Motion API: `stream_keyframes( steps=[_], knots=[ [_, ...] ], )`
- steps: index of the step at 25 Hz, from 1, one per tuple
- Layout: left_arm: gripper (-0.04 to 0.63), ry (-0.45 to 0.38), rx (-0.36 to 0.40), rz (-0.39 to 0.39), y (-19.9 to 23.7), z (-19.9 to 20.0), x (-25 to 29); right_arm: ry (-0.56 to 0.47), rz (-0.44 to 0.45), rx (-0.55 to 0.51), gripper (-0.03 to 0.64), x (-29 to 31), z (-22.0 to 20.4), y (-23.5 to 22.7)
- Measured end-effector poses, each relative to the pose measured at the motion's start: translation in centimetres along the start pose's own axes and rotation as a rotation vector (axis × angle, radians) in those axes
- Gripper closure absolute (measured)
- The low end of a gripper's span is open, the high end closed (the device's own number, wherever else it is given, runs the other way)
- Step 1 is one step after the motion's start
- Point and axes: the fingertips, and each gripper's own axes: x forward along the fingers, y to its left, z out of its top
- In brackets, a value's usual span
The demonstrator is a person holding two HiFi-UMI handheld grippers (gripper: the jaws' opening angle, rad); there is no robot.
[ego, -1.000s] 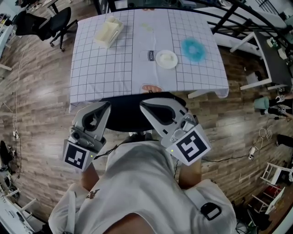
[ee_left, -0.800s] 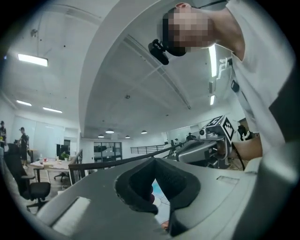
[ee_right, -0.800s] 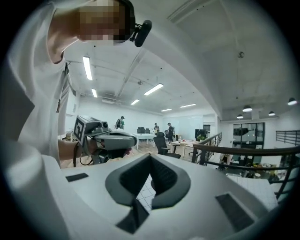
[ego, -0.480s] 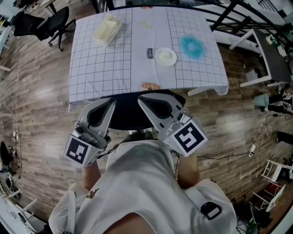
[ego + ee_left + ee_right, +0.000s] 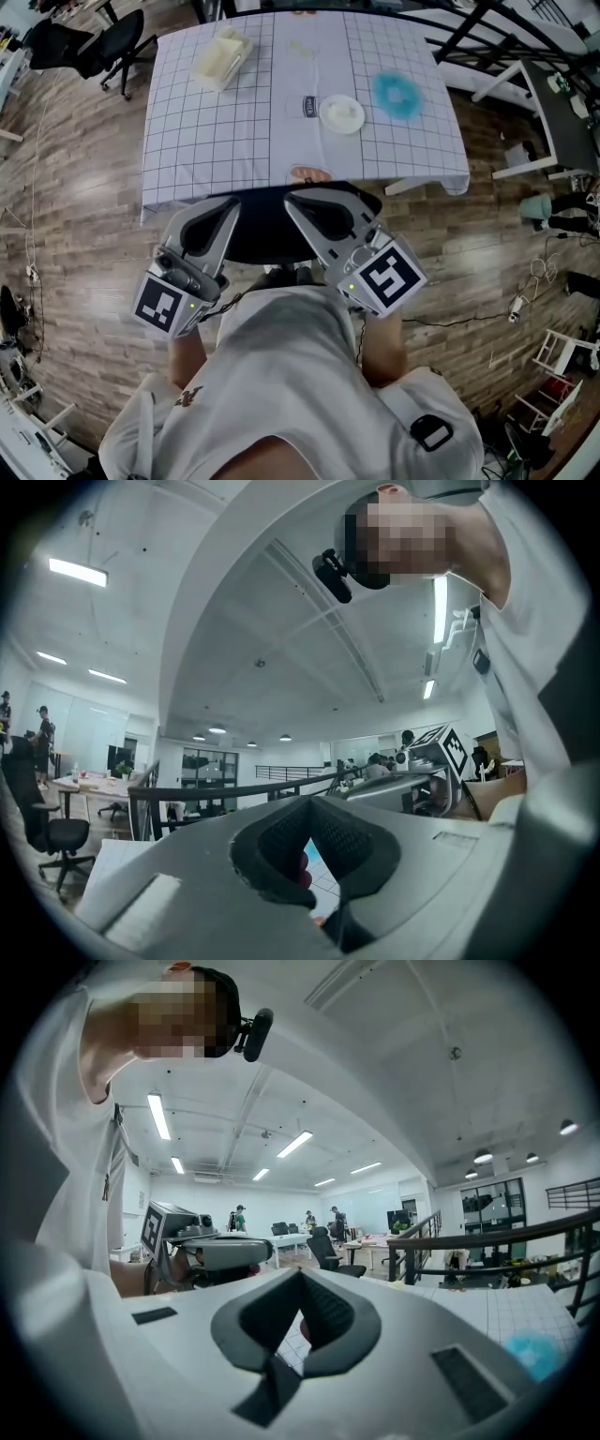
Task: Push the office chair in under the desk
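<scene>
The black office chair [image 5: 262, 234] stands at the near edge of the desk [image 5: 216, 141], which is covered with a white grid cloth; the chair's front part is under the cloth's overhang. My left gripper [image 5: 225, 206] lies over the chair's left side and my right gripper [image 5: 293, 200] over its right side, both pointing at the desk. Both are shut with nothing between the jaws. Whether they touch the chair I cannot tell. In the left gripper view the left gripper [image 5: 308, 801] has its pads together, and so has the right gripper [image 5: 302, 1270] in its own view.
On the desk lie a white plate [image 5: 341, 113], a blue ring-shaped thing [image 5: 397, 97], a cream box [image 5: 221, 60] and a small dark tag [image 5: 310, 108]. Another black chair [image 5: 94, 47] stands at the far left. Cables and white frames [image 5: 553, 356] lie on the wooden floor at the right.
Both grippers have rolled a little about their own axes. The chair stands where it did at the desk's edge.
</scene>
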Motion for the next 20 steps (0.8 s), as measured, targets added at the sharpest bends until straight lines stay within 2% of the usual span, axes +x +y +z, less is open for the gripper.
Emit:
stream_keyframes(
  steps=[20],
  knots=[
    [0.594,0.010,-0.006,-0.017,-0.30,-0.36,-0.22,0.006,0.017,-0.010,0.615,-0.37,-0.30,0.56]
  ],
)
